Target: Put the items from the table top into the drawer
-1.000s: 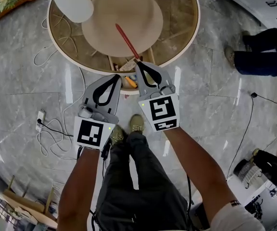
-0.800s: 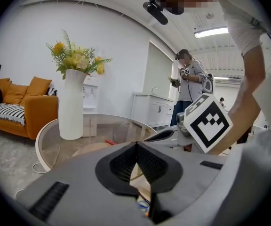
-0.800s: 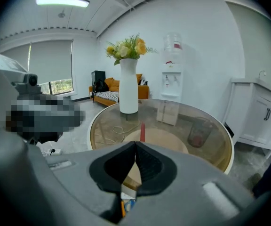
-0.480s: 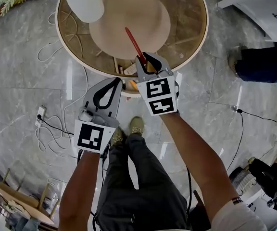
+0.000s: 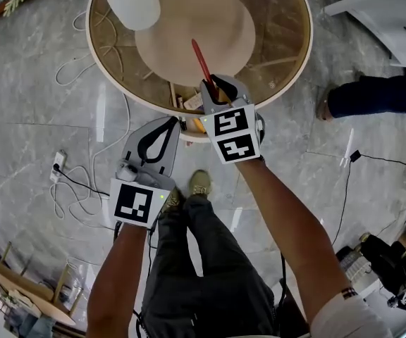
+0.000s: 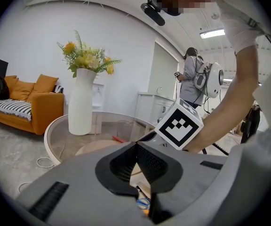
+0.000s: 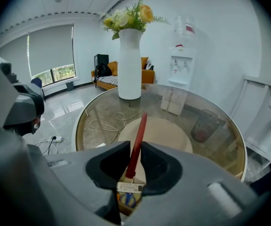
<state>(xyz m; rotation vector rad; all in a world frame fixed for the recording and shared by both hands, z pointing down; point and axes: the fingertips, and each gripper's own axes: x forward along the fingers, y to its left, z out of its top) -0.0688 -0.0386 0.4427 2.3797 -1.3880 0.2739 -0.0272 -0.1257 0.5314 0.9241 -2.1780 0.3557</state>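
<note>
Red stick [image 7: 139, 131] loose between right gripper [image 7: 135, 143] jaws just opening, white label [image 7: 129, 187] unreadable, left gripper [image 6: 136, 143] jaws together

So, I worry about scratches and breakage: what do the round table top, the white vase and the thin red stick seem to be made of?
Table top: clear glass, glossy; cables beneath show through it.
Vase: probably ceramic, opaque white, matte with soft highlights.
Red stick: likely plastic, smooth and evenly coloured, though the look leaves it open.
</note>
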